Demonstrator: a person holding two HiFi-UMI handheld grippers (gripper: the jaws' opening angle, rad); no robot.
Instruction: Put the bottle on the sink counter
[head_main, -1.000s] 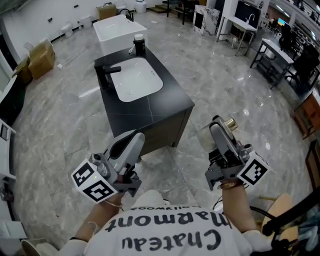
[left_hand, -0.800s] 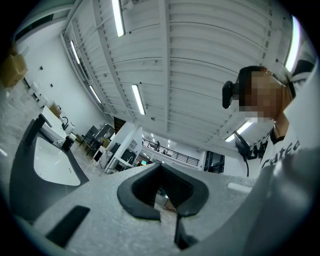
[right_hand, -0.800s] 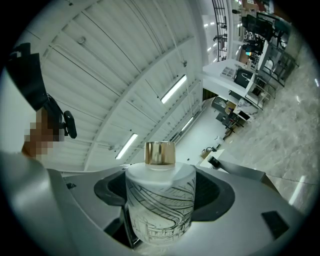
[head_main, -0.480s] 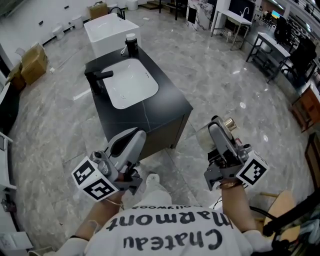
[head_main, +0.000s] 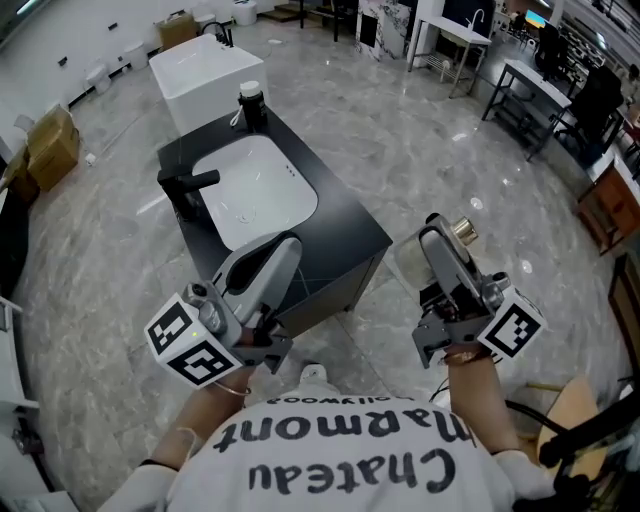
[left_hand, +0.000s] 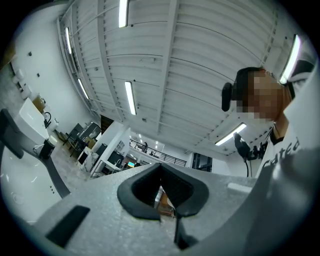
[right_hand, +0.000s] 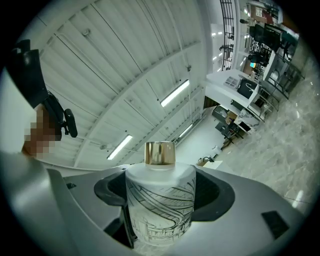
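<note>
My right gripper (head_main: 432, 243) is shut on a frosted white bottle (right_hand: 159, 201) with black line drawings and a gold cap (head_main: 460, 230); it is held up above the floor, to the right of the vanity. The bottle (head_main: 410, 262) shows only partly behind the jaw in the head view. My left gripper (head_main: 268, 262) hangs over the front edge of the black sink counter (head_main: 340, 215), with its jaws shut and empty; its own view points at the ceiling. The white basin (head_main: 252, 192) is set in the counter.
A black faucet (head_main: 185, 185) stands left of the basin and a dark dispenser with a white top (head_main: 251, 104) at the far end. A white bathtub (head_main: 200, 62) lies behind the vanity. Cardboard boxes (head_main: 55, 140) sit far left; desks (head_main: 540, 95) far right.
The vanity has drawn nearer and shifted under my left gripper, which now overlaps its front edge. The right gripper still grips the bottle, slightly higher in the head view.
</note>
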